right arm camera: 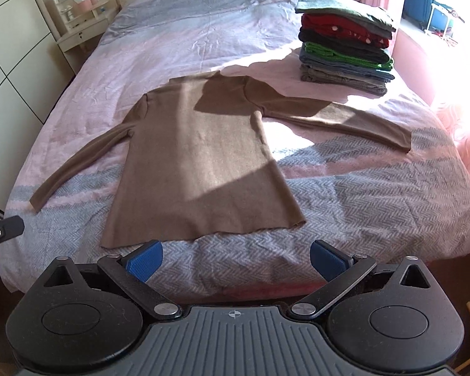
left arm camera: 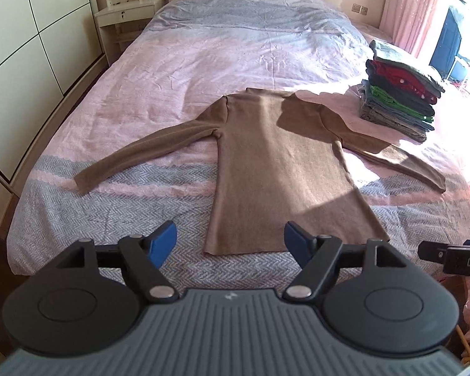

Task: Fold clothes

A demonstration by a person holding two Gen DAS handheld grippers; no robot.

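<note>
A long-sleeved brown knit sweater (left arm camera: 279, 163) lies flat in the middle of the frame on a bed covered with a pink and grey herringbone-patterned quilt (left arm camera: 116, 206). Its hem points toward the bottom of the picture, its collar toward the top, and both sleeves are spread outward to the left and right. Sunlight and shadow fall in patches across its body.

At the upper right, a neat stack of folded clothes (right arm camera: 344, 44) in grey, red, dark, green and blue layers sits on the quilt, near the sweater's right sleeve but apart from it.

The left gripper (left arm camera: 230, 246), with black arms and blue pads, hangs at the bottom centre of its view, just before the sweater's hem, jaws spread wide and empty. The right gripper (right arm camera: 236, 261) sits likewise at the bottom of its view, jaws wide apart, holding nothing, short of the hem.

A cream bedside table (left arm camera: 125, 12) stands at the upper left.
</note>
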